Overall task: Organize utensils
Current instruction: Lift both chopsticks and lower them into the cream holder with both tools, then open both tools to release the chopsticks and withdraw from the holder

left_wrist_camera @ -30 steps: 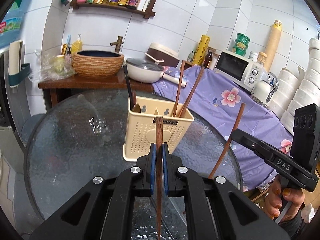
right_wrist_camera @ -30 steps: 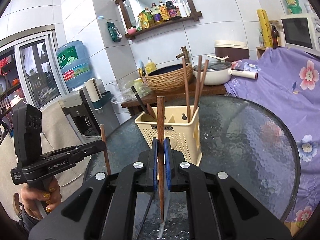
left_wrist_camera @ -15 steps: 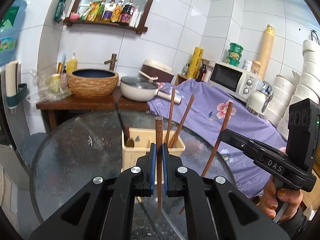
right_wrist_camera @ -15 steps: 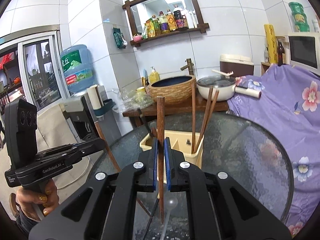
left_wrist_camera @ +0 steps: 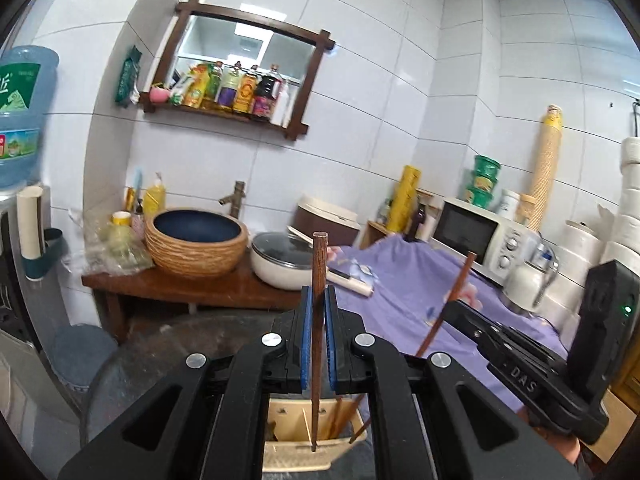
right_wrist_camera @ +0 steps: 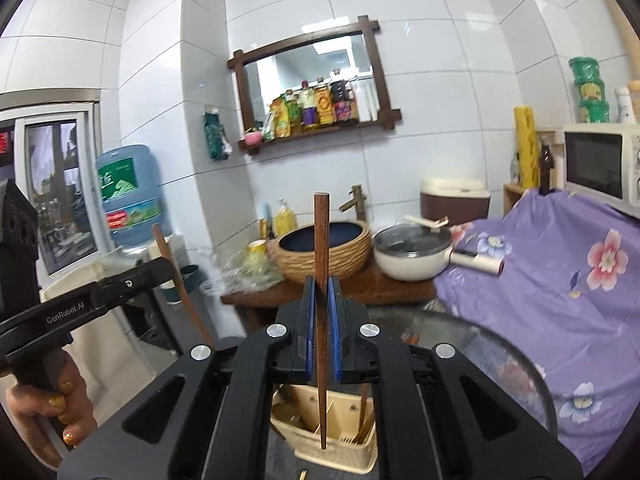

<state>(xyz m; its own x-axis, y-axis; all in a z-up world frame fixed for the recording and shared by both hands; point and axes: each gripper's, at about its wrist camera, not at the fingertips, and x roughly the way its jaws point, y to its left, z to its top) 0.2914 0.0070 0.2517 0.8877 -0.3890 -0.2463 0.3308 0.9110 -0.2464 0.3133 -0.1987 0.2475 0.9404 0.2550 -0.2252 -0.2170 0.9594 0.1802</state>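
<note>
My left gripper (left_wrist_camera: 319, 296) is shut on a dark wooden chopstick (left_wrist_camera: 319, 264) held upright, its lower tip hanging over the cream utensil holder (left_wrist_camera: 298, 452) below. My right gripper (right_wrist_camera: 321, 286) is shut on a second wooden chopstick (right_wrist_camera: 321, 236), also upright above the same holder (right_wrist_camera: 340, 436). Several chopsticks stand in that holder. Each view shows the other gripper off to the side: the right one (left_wrist_camera: 448, 304) with its chopstick (left_wrist_camera: 460, 280), the left one (right_wrist_camera: 166, 264) with its chopstick (right_wrist_camera: 162, 244). The holder rests on the round glass table (right_wrist_camera: 500, 364).
Behind the table a wooden counter (left_wrist_camera: 188, 288) bears a woven basin (left_wrist_camera: 196, 244) and a lidded pan (left_wrist_camera: 284, 260). A purple floral cloth (right_wrist_camera: 560, 272) covers furniture on the right, with a microwave (left_wrist_camera: 476, 236). A water dispenser (right_wrist_camera: 128, 196) stands left. A hand (right_wrist_camera: 52, 412) grips the left handle.
Both grippers have risen with their chopsticks and tilted up. The holder has dropped to the bottom of each view, and more of the tiled wall and the shelf shows.
</note>
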